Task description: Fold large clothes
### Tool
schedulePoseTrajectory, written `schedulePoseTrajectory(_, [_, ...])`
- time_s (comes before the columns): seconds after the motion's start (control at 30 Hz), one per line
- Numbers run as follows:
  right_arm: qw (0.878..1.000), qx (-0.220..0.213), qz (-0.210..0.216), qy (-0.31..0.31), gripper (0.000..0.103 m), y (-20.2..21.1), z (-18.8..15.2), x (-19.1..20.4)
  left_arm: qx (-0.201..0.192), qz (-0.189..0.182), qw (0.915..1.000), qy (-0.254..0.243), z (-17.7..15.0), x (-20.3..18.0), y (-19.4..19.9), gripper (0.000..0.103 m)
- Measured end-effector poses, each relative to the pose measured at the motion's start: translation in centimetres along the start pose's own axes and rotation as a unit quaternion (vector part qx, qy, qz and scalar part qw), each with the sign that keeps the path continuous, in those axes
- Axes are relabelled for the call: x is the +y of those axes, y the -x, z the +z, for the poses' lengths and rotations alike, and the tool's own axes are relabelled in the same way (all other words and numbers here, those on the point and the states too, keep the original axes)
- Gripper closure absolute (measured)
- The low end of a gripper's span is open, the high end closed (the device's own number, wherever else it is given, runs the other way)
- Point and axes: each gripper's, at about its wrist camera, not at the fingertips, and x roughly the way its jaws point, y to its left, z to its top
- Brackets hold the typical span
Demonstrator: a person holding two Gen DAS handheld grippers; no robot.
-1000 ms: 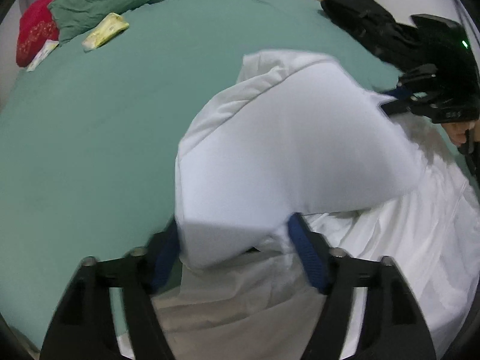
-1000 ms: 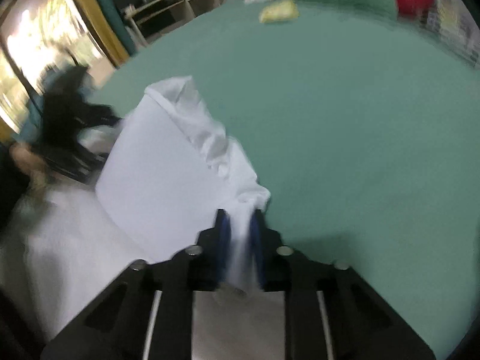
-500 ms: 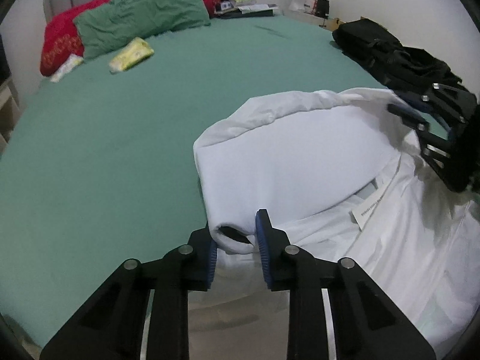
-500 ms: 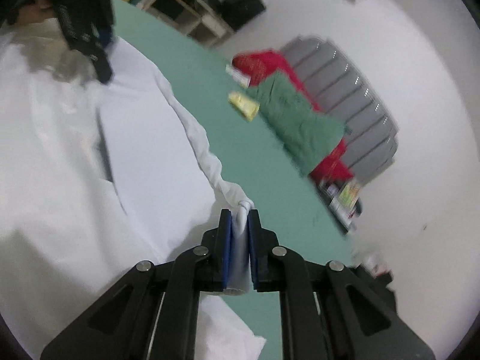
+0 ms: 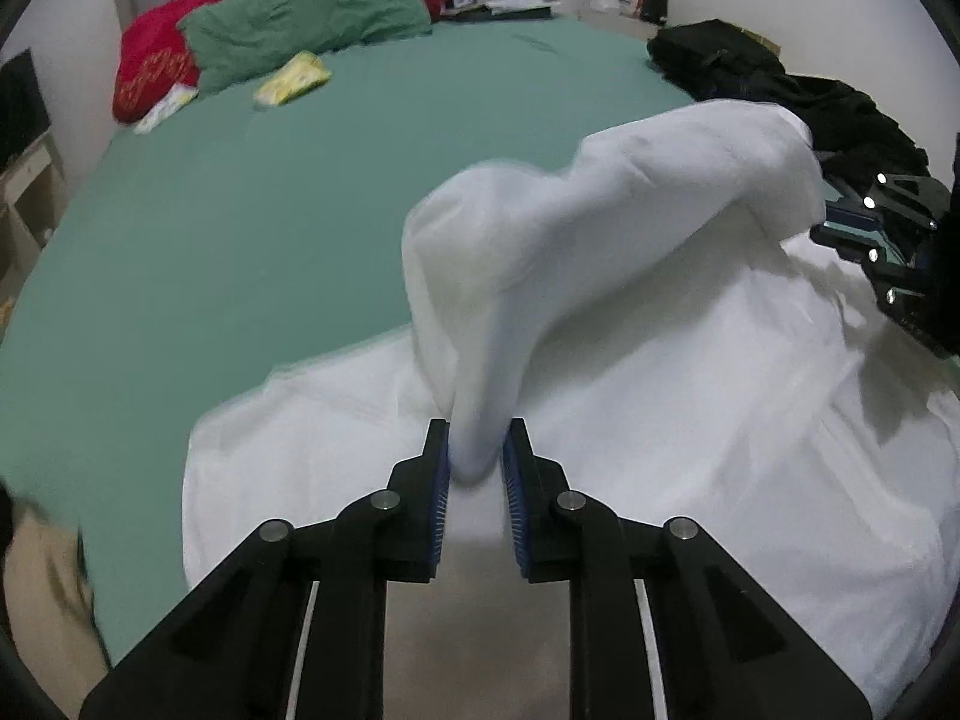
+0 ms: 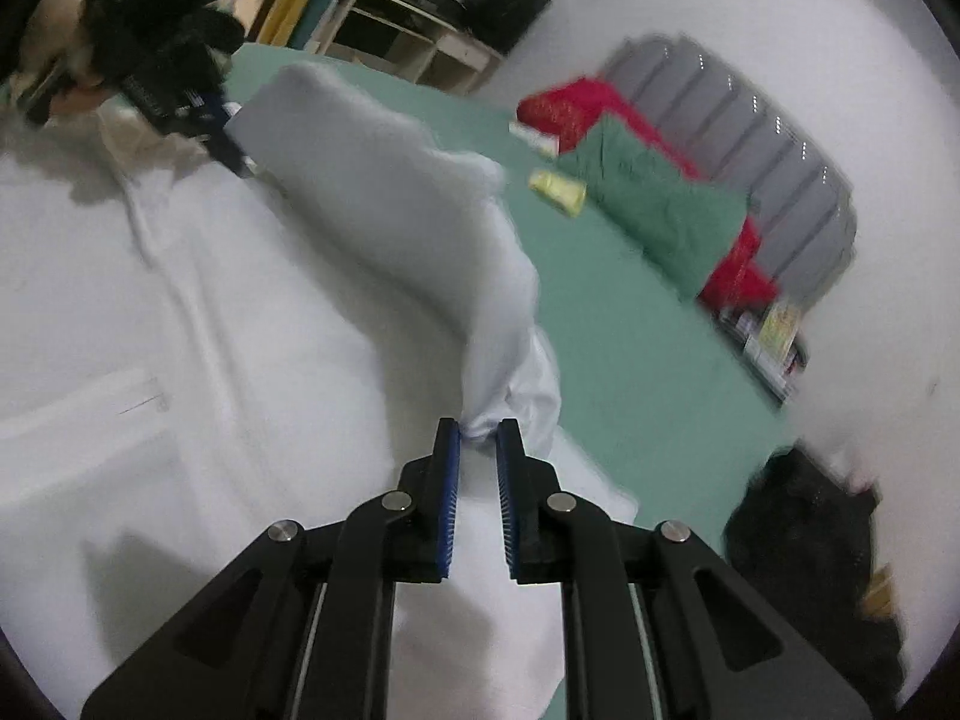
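Observation:
A large white garment (image 5: 690, 396) lies spread on the green bed (image 5: 240, 228). One flap of it (image 5: 600, 222) is lifted off the rest and hangs stretched between my two grippers. My left gripper (image 5: 477, 450) has its jaws closing on one bunched end of that flap, and the blue pads press the cloth. In the right wrist view my right gripper (image 6: 478, 438) is shut on the other bunched end of the white flap (image 6: 384, 180). The right gripper (image 5: 882, 240) shows at the far right of the left wrist view, and the left gripper (image 6: 198, 120) at the upper left of the right wrist view.
Red and green pillows (image 5: 300, 18) and a yellow packet (image 5: 292, 78) lie at the head of the bed. Dark clothes (image 5: 768, 78) are piled at the bed's right edge. Shelving (image 6: 408, 30) stands beyond the bed. A dark bag (image 6: 804, 528) sits low on the right.
The left jaws have closed onto the cloth's edge. Both grippers have moved across the bed with the flap, lifting it higher over the rest of the garment; the right gripper has rolled.

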Motion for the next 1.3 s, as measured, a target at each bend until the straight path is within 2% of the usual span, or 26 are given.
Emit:
schedulePoseTrajectory(0.07, [0.998,0.019,0.034,-0.043,0.091,0.9,-0.6,-0.8,0.014,-0.003,0.9998,0.016,-1.4,0.0,0.9,0.083])
schedulePoseTrajectory(0.17, [0.991,0.044,0.078,-0.099,0.091,2.6,-1.1,-1.5,0.034,0.009,0.9978,0.056,-3.9,0.6,2.7,0.073])
schedulePoseTrajectory(0.2, [0.987,0.038,0.09,-0.13,0.091,3.9,-0.6,-2.1,0.029,0.012,0.9966,0.076,-4.7,0.8,3.7,0.073])
schedulePoseTrajectory(0.27, [0.978,-0.002,0.112,-0.175,0.09,6.1,0.5,-2.8,0.012,0.014,0.9941,0.106,-5.9,0.9,5.4,0.072])
schedulePoseTrajectory(0.3, [0.973,-0.027,0.119,-0.197,0.084,6.6,1.7,-3.4,-0.005,0.025,0.992,0.124,-6.1,0.9,6.3,0.07])
schedulePoseTrajectory(0.33, [0.969,-0.037,0.122,-0.21,0.061,6.3,2.8,-3.7,-0.017,0.024,0.9908,0.132,-6.0,0.9,6.7,0.064])
schedulePoseTrajectory(0.37, [0.966,-0.041,0.126,-0.223,0.044,5.6,3.6,-3.7,-0.037,0.011,0.9886,0.145,-5.6,0.7,7.2,0.06])
schedulePoseTrajectory(0.4, [0.963,-0.042,0.131,-0.232,0.021,4.6,4.4,-3.8,-0.049,-0.002,0.9867,0.155,-5.4,0.5,7.4,0.054])
schedulePoseTrajectory(0.43, [0.96,-0.046,0.139,-0.24,0.021,3.2,5.3,-3.5,-0.058,-0.015,0.9848,0.163,-5.0,0.3,7.4,0.052])
schedulePoseTrajectory(0.47, [0.959,-0.044,0.136,-0.244,0.021,1.5,6.1,-3.0,-0.056,-0.028,0.9831,0.172,-4.4,0.0,7.0,0.052])
schedulePoseTrajectory(0.53, [0.958,-0.01,0.141,-0.251,0.021,-2.3,7.0,-1.8,-0.05,-0.041,0.9808,0.184,-3.5,-0.5,6.2,0.052])
schedulePoseTrajectory(0.57, [0.955,0.004,0.149,-0.255,0.026,-3.9,7.1,-1.0,-0.048,-0.048,0.9795,0.19,-3.1,-0.7,5.8,0.052])
schedulePoseTrajectory(0.63, [0.95,0.029,0.173,-0.258,0.1,-6.2,6.8,0.5,-0.039,-0.061,0.9776,0.197,-2.6,-1.2,4.9,0.052])
schedulePoseTrajectory(0.67, [0.947,0.043,0.176,-0.264,0.101,-6.9,6.5,1.2,-0.037,-0.061,0.9772,0.2,-2.5,-1.3,4.8,0.052])
schedulePoseTrajectory(0.73, [0.936,0.022,0.219,-0.276,0.101,-5.8,6.4,2.0,-0.039,-0.059,0.977,0.201,-2.3,-1.3,4.6,0.052])
schedulePoseTrajectory(0.8, [0.935,0.026,0.234,-0.266,0.101,-4.1,6.3,3.3,-0.049,-0.049,0.9755,0.209,-2.3,-1.1,4.8,0.052])
schedulePoseTrajectory(0.9, [0.927,0.047,0.27,-0.256,0.101,-2.2,5.6,5.9,-0.072,-0.035,0.9716,0.223,-1.9,-0.4,5.5,0.052])
schedulePoseTrajectory(1.0, [0.923,0.066,0.278,-0.258,0.1,-1.2,4.8,7.8,-0.081,-0.035,0.9714,0.22,-1.2,-0.6,5.3,0.052])
schedulePoseTrajectory(1.07, [0.927,0.077,0.267,-0.251,0.1,-1.1,4.2,9.0,-0.081,-0.031,0.9746,0.206,-0.4,-1.1,4.4,0.052])
schedulePoseTrajectory(1.13, [0.926,0.083,0.264,-0.257,0.097,-0.9,3.8,9.5,-0.063,-0.032,0.9796,0.188,-0.2,-1.8,3.2,0.052])
schedulePoseTrajectory(1.2, [0.923,0.081,0.263,-0.267,0.095,0.1,3.5,8.7,-0.018,-0.022,0.9848,0.171,-0.5,-2.4,1.7,0.052])
schedulePoseTrajectory(1.27, [0.927,0.062,0.255,-0.269,0.087,1.3,4.1,7.6,-0.008,-0.013,0.987,0.16,-1.4,-2.7,1.3,0.052])
schedulePoseTrajectory(1.3, [0.924,0.05,0.259,-0.276,0.076,1.8,4.4,6.8,-0.008,-0.01,0.9879,0.155,-1.8,-2.8,1.4,0.052])
